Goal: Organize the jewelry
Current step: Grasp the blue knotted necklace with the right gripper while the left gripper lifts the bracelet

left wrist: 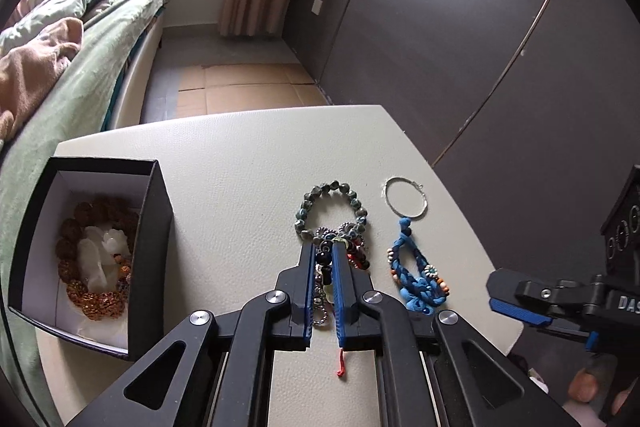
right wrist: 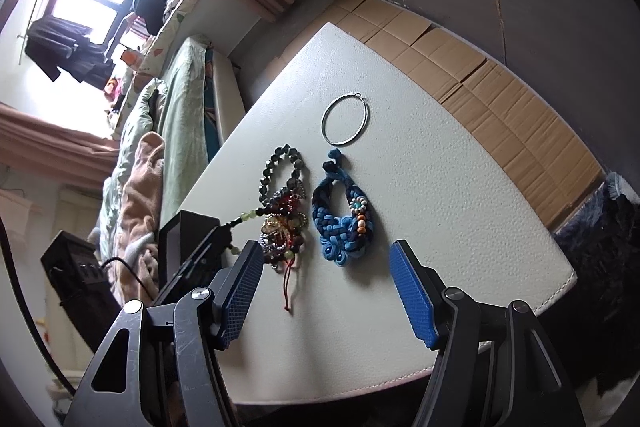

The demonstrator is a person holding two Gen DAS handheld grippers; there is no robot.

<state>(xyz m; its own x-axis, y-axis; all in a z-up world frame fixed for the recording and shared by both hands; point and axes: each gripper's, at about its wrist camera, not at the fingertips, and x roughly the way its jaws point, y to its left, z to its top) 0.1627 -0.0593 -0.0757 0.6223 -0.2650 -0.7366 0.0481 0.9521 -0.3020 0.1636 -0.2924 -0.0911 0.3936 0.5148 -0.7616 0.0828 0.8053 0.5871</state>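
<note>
My left gripper (left wrist: 323,247) is shut on a strand of dark and pale green beads (left wrist: 325,261), which runs up out of a tangled pile of bracelets (right wrist: 284,223) on the white table (left wrist: 240,167). Behind the pile lies a grey-green bead bracelet (left wrist: 332,203). To its right lie a thin silver hoop (left wrist: 385,195) and a blue braided necklace (left wrist: 420,279). My right gripper (right wrist: 326,247) hangs open just in front of the blue necklace (right wrist: 344,223), touching nothing. A black box (left wrist: 152,227) at the left holds brown bead bracelets (left wrist: 96,303) and white crystal pieces (left wrist: 96,259).
A bed with a green cover (left wrist: 80,87) runs along the table's left side. Flattened cardboard (left wrist: 240,83) covers the floor beyond the far edge. Dark wardrobe doors (left wrist: 480,47) stand to the right. A person's fingertip (left wrist: 584,383) shows under the right gripper (left wrist: 520,303).
</note>
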